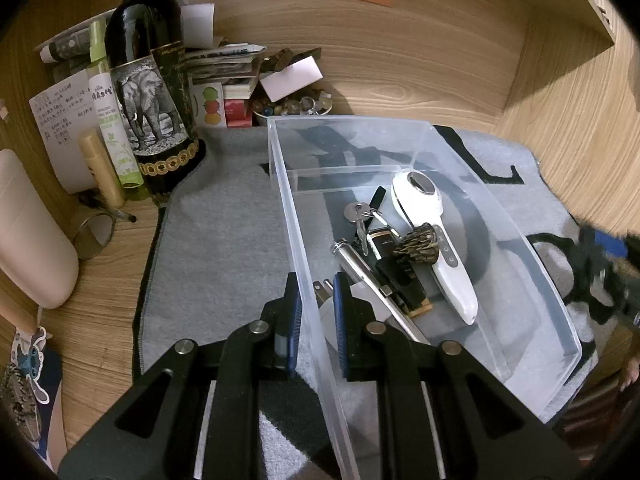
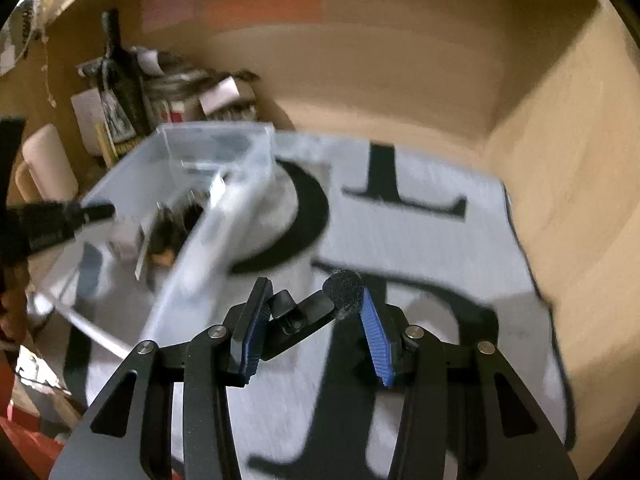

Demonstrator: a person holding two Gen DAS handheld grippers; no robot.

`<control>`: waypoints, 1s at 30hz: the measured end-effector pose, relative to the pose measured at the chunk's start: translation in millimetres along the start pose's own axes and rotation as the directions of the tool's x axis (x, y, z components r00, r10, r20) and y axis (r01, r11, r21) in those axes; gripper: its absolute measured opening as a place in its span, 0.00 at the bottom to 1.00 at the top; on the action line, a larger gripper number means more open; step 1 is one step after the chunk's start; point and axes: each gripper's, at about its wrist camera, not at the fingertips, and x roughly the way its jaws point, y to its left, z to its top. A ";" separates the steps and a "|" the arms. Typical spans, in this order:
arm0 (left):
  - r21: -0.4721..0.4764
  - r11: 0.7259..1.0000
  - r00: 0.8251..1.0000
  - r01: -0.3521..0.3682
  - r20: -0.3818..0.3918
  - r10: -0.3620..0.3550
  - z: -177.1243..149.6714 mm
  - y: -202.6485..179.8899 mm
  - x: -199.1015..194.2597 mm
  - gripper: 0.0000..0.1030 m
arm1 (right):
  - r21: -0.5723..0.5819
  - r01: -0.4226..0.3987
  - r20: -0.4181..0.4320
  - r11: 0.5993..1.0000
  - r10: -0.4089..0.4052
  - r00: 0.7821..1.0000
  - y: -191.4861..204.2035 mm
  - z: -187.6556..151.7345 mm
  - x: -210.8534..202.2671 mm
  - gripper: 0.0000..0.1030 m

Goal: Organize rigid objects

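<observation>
Right gripper (image 2: 314,316) grips a small black clip-on microphone with a round foam tip (image 2: 316,308), long axis crosswise between the pads, foam end at the right pad. Target, the clear rectangular plastic bin (image 2: 208,216), lies up and left of it in the right wrist frame; the coming move looks leftward. Left gripper (image 1: 316,312) is clamped on the bin's near wall (image 1: 308,300), apparently steadying it. The bin already holds a white handheld device (image 1: 436,240), keys (image 1: 360,216) and a metal pen-like cylinder (image 1: 360,268).

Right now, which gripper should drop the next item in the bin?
Right. The right gripper already holds a small black clip-on microphone beside the clear plastic bin; the left gripper is clamped on the bin's wall, steadying it.
</observation>
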 end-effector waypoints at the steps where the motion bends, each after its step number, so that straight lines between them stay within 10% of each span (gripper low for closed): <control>1: -0.001 1.000 1.000 0.002 -0.001 -0.002 0.0 0.3 -0.1 0.13 | -0.018 -0.002 0.017 1.000 0.002 1.000 3.6 7.8 -0.5 0.40; 13: -0.018 0.999 1.000 0.026 -0.006 -0.026 0.6 4.9 -1.0 0.13 | -0.162 -0.108 0.094 0.981 0.124 0.988 51.5 70.5 14.4 0.40; 30: -0.033 0.999 1.000 0.023 -0.004 -0.024 -0.4 4.5 -1.5 0.13 | -0.315 -0.281 -0.163 0.906 0.240 0.957 111.9 69.6 77.4 0.41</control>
